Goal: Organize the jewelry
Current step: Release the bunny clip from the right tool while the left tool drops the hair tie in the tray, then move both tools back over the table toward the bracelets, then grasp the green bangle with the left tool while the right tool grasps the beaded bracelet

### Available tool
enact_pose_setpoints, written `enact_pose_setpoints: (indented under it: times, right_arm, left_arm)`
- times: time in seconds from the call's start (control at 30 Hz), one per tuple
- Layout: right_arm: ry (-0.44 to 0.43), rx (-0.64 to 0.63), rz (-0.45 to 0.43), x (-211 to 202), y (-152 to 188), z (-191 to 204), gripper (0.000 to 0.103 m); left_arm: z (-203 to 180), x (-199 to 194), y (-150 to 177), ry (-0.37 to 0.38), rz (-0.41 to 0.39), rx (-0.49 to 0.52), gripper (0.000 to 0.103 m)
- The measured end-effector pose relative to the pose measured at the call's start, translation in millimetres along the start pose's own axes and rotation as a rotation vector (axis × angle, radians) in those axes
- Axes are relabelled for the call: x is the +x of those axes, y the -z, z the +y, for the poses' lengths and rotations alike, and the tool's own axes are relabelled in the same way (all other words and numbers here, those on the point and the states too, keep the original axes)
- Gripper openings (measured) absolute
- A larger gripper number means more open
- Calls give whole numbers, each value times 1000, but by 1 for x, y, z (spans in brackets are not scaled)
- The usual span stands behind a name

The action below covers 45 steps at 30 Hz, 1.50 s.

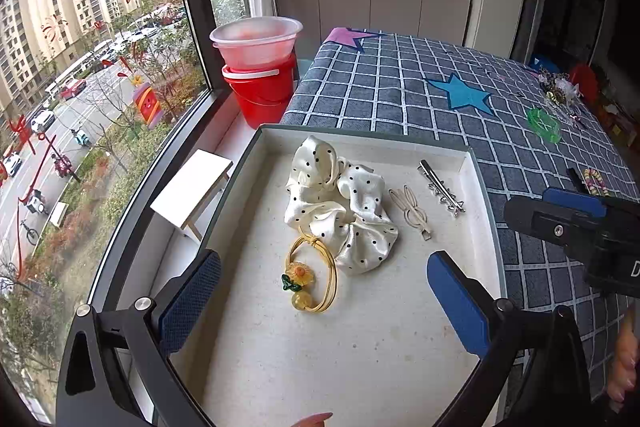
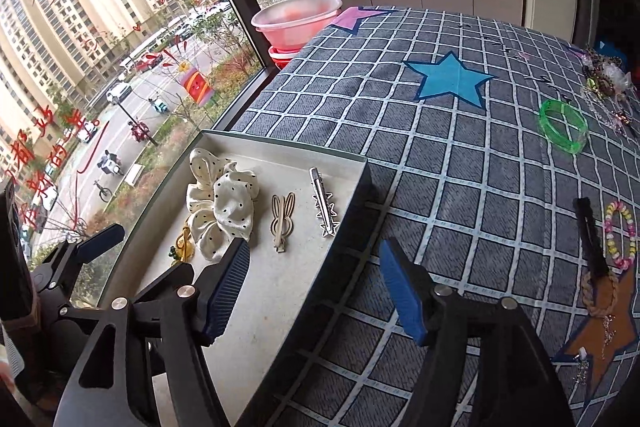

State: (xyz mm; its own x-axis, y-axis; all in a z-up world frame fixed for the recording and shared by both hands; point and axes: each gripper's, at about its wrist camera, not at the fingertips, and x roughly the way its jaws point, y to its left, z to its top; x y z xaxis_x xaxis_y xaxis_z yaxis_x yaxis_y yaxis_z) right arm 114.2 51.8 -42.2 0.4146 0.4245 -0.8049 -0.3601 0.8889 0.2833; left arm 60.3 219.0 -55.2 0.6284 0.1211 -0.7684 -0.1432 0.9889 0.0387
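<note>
A shallow white tray [image 1: 360, 367] [image 2: 280, 291] lies at the near left of the checked table. In it lie a white polka-dot scrunchie [image 1: 340, 203] [image 2: 220, 211], a yellow hair tie with a flower [image 1: 312, 279], a beige clip [image 1: 410, 213] [image 2: 283, 221] and a silver star clip [image 1: 442, 189] [image 2: 325, 205]. My left gripper [image 1: 320, 299] is open and empty above the tray. My right gripper [image 2: 314, 287] is open and empty over the tray's right rim. A green bangle [image 2: 564, 125] [image 1: 544, 125], a bead bracelet [image 2: 620, 235] and a black clip [image 2: 590, 235] lie on the cloth at the right.
A pile of mixed jewelry [image 2: 604, 83] sits at the far right edge. A braided ring [image 2: 600, 295] lies on an orange star patch. Red buckets with a plastic bowl [image 1: 256, 47] stand by the window. A small white stool [image 1: 192, 195] stands left of the tray.
</note>
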Motion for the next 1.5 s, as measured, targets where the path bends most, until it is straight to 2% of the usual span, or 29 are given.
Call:
enact_pose_setpoints:
  times: [0.17, 0.33, 0.47, 0.73, 0.87, 1.0, 1.2, 1.5]
  right_arm:
    - [-6, 78, -39, -28, 14, -30, 88]
    - [1, 147, -66, -57, 31, -65, 89]
    - [51, 172, -44, -74, 47, -93, 89]
    - [202, 254, -66, -114, 75, -162, 89]
    - [259, 332, -79, -127, 81, -198, 89]
    - [302, 371, -75, -129, 78, -227, 89]
    - [367, 366, -53, -117, 58, -258, 89]
    - [395, 329, 1, -80, 28, -283, 89]
  left_arm:
    - [-18, -13, -7, 58, -11, 27, 103]
    - [-52, -21, -11, 124, -7, 91, 103]
    - [-85, -23, -14, 133, 6, 149, 103]
    - [-145, -19, -35, 178, 38, 203, 103]
    - [-176, -2, -50, 228, 89, 218, 103]
    - [-207, 17, -70, 227, 97, 255, 103]
    - [-243, 56, -110, 197, 82, 283, 103]
    - [-281, 125, -154, 208, 93, 262, 103]
